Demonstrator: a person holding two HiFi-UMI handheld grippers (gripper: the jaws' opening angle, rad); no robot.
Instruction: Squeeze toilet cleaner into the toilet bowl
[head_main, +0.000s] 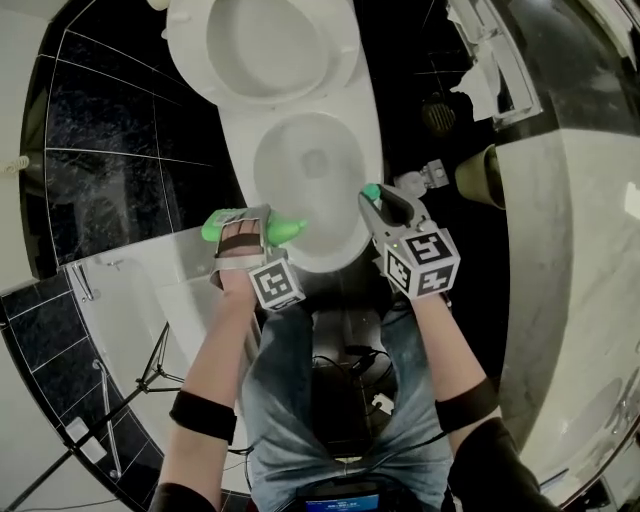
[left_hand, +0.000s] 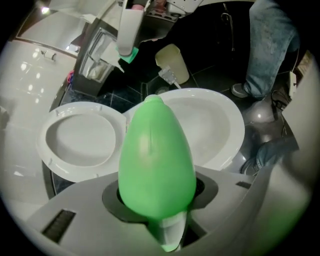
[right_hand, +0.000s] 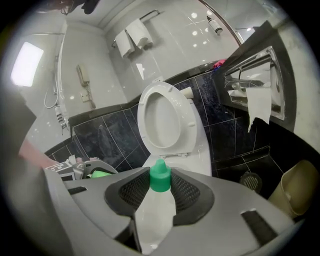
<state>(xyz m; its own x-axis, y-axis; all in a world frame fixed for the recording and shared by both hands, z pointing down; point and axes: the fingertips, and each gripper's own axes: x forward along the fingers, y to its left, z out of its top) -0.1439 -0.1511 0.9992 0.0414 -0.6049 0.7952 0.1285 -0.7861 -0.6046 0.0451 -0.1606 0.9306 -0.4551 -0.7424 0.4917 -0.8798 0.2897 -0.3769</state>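
Note:
The white toilet bowl (head_main: 368, 160) stands open below me with its seat and lid (head_main: 260, 45) tipped up. My left gripper (head_main: 250, 228) is shut on a green egg-shaped cleaner bottle (head_main: 285, 231), which lies crosswise over the bowl's near rim. In the left gripper view the bottle (left_hand: 156, 160) fills the left gripper (left_hand: 159, 200) between the pads, its pale neck end toward the camera. My right gripper (head_main: 375, 197) hovers at the bowl's right rim, shut on a small green cap (head_main: 370, 191). The right gripper view shows the cap (right_hand: 160, 179) pinched between the mesh pads of the right gripper (right_hand: 160, 187).
A wall recess with hanging toilet paper (head_main: 480, 80) is at the right. Below it are a floor drain (head_main: 438, 117) and a beige bin (head_main: 480, 175). A bathtub edge (head_main: 120, 290) and a tripod (head_main: 150, 375) lie at the left. My jeans-clad legs (head_main: 300, 400) stand before the toilet.

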